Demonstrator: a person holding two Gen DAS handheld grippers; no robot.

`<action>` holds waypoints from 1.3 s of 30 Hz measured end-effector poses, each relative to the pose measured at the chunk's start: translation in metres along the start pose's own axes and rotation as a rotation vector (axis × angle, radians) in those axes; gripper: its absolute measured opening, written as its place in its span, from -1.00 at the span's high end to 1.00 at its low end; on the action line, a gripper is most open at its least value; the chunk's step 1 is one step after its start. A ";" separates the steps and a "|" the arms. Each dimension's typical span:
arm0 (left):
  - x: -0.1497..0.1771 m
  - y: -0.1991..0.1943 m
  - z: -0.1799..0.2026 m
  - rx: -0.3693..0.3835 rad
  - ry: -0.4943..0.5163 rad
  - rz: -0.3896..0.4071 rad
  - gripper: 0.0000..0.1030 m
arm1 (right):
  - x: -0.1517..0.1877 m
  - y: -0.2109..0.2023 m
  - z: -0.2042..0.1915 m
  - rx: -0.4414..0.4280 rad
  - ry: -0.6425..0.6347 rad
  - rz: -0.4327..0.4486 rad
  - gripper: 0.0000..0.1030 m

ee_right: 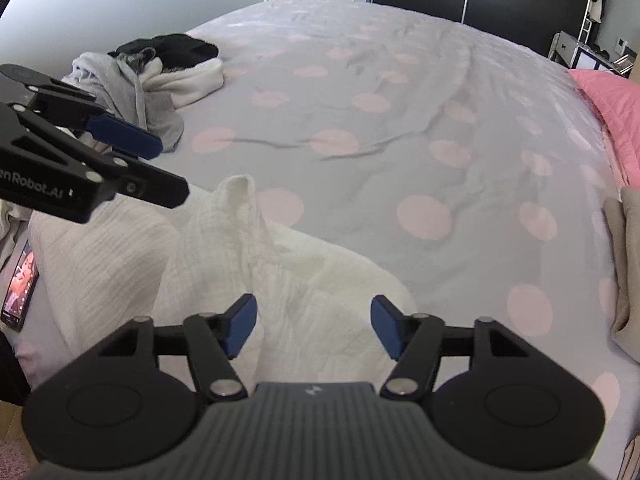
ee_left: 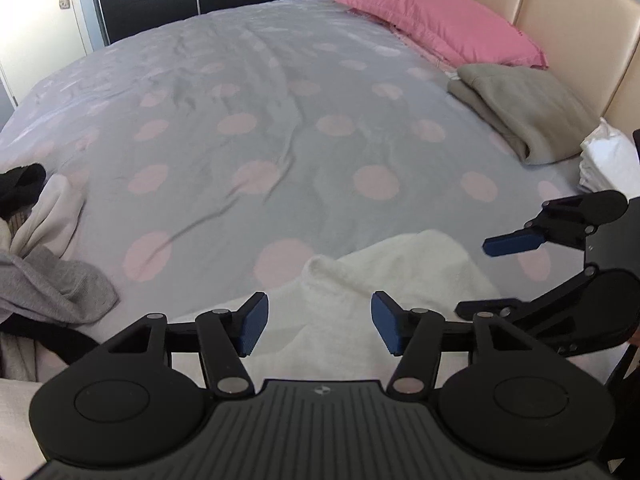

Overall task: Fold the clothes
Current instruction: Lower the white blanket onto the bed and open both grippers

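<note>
A white textured garment (ee_left: 360, 284) lies crumpled on the near edge of the bed; it also shows in the right wrist view (ee_right: 248, 264). My left gripper (ee_left: 320, 324) is open and empty, held just above the garment. My right gripper (ee_right: 312, 324) is open and empty, also over the garment. The right gripper appears in the left wrist view (ee_left: 476, 276) at the right. The left gripper appears in the right wrist view (ee_right: 170, 170) at the left.
The bed has a grey cover with pink dots (ee_left: 260, 128). A pile of unfolded clothes (ee_right: 152, 76) lies at the left. A folded grey-beige garment (ee_left: 516, 108) and a white folded stack (ee_left: 612, 160) lie by the pink pillow (ee_left: 440, 24). A phone (ee_right: 18, 292) lies at the bed edge.
</note>
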State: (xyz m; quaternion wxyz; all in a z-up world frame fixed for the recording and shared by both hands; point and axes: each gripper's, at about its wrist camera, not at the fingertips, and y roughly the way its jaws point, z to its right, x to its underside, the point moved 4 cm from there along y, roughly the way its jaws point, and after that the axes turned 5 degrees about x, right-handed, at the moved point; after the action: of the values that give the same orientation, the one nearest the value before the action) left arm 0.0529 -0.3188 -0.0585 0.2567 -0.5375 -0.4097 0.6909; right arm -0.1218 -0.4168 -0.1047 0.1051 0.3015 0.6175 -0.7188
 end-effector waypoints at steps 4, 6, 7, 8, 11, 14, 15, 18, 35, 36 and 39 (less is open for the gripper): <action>0.027 0.000 -0.053 -0.105 -0.038 -0.054 -0.13 | 0.001 0.024 -0.014 0.009 -0.021 -0.080 -0.35; 0.040 -0.001 -0.081 -0.144 -0.097 -0.082 -0.13 | 0.002 0.038 -0.021 0.016 -0.026 -0.120 -0.35; 0.046 -0.001 -0.094 -0.162 -0.126 -0.096 -0.13 | 0.002 0.045 -0.024 0.019 -0.029 -0.139 -0.35; 0.050 0.000 -0.105 -0.181 -0.147 -0.107 -0.13 | 0.003 0.050 -0.025 0.022 -0.025 -0.154 -0.35; 0.061 -0.001 -0.139 -0.244 -0.209 -0.126 -0.13 | 0.004 0.065 -0.027 0.032 -0.010 -0.196 -0.36; 0.070 -0.003 -0.168 -0.263 -0.286 -0.127 -0.13 | 0.011 0.077 -0.027 0.026 0.005 -0.229 -0.36; 0.072 -0.004 -0.177 -0.268 -0.311 -0.126 -0.13 | 0.014 0.081 -0.027 0.017 0.013 -0.238 -0.32; 0.075 -0.012 -0.196 -0.304 -0.348 -0.113 -0.13 | 0.021 0.087 -0.024 0.020 0.020 -0.245 0.29; 0.080 -0.023 -0.226 -0.322 -0.438 -0.062 -0.14 | 0.000 -0.013 0.194 0.841 0.340 0.049 0.96; 0.079 -0.021 -0.225 -0.316 -0.443 -0.059 -0.16 | 0.002 -0.023 0.208 0.897 0.359 0.060 0.96; 0.076 -0.008 -0.228 -0.280 -0.501 -0.053 -0.20 | 0.012 -0.036 0.233 0.853 0.432 0.050 0.95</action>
State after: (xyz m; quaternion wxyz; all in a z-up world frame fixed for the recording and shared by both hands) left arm 0.2473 -0.1876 -0.1122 0.0888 -0.3695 -0.5655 0.7320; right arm -0.2211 -0.6281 -0.0685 -0.1417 0.4750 0.2677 -0.8262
